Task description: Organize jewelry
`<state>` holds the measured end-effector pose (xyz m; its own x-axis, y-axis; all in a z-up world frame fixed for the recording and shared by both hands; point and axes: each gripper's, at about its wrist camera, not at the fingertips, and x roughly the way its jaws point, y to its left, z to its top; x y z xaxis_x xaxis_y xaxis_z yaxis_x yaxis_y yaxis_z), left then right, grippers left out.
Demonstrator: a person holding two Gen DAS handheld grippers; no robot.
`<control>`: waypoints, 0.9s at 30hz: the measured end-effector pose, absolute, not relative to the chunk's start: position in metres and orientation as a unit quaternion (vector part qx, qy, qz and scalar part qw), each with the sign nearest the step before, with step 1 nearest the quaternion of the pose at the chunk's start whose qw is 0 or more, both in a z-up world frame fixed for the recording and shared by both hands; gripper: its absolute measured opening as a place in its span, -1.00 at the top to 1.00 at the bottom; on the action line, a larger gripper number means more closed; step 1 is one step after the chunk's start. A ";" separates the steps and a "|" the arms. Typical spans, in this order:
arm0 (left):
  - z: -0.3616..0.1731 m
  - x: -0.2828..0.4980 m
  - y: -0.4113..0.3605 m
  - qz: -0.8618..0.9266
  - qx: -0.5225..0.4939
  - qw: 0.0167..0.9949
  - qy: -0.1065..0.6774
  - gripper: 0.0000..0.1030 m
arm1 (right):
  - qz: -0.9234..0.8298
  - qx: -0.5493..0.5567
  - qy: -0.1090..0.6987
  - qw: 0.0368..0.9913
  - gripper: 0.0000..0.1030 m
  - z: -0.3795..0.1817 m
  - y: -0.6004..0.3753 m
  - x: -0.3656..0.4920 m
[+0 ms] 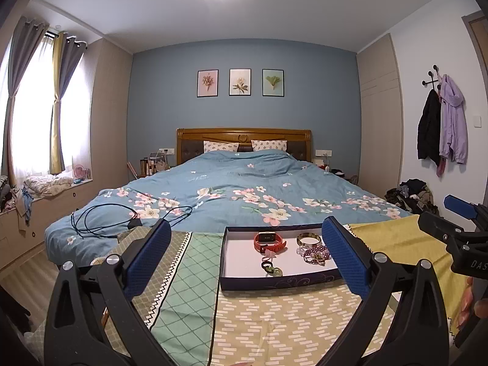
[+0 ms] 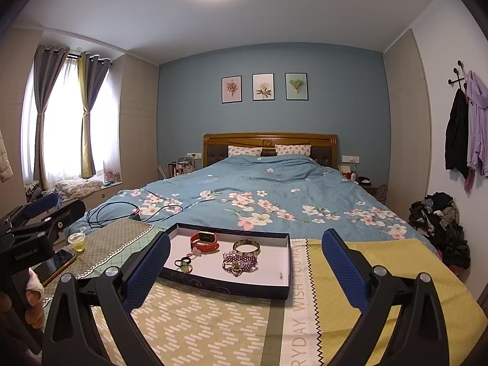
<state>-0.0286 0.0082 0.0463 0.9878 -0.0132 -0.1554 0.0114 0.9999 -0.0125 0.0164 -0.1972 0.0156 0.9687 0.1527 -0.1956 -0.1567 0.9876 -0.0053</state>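
Right wrist view: my right gripper [image 2: 245, 270] is level above the patterned cloth [image 2: 195, 320], fingers wide apart and holding nothing. My left gripper [image 1: 247, 256] is spread the same way. Ahead, the shallow box [image 2: 225, 285] holds a red watch [image 2: 205, 241], bangle [image 2: 246, 247] and beaded bracelets [image 2: 240, 263].

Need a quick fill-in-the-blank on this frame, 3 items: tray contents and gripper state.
1. The red smartwatch lies inside the dark ____.
2. Both the left hand-held gripper and the right hand-held gripper are ____, holding nothing.
3. The tortoiseshell bangle lies to the ____ of the smartwatch.

Missing words: tray; open; right
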 end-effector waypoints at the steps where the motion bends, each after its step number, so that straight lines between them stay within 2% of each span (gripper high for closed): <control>1: 0.046 -0.028 0.008 -0.006 -0.006 0.997 0.079 -0.89 | 0.077 -0.012 0.098 0.992 -0.86 0.016 -0.196 0.016; 27: 0.039 -0.024 0.007 -0.006 -0.006 0.997 0.079 -0.89 | 0.066 -0.013 0.092 0.993 -0.86 0.017 -0.191 0.015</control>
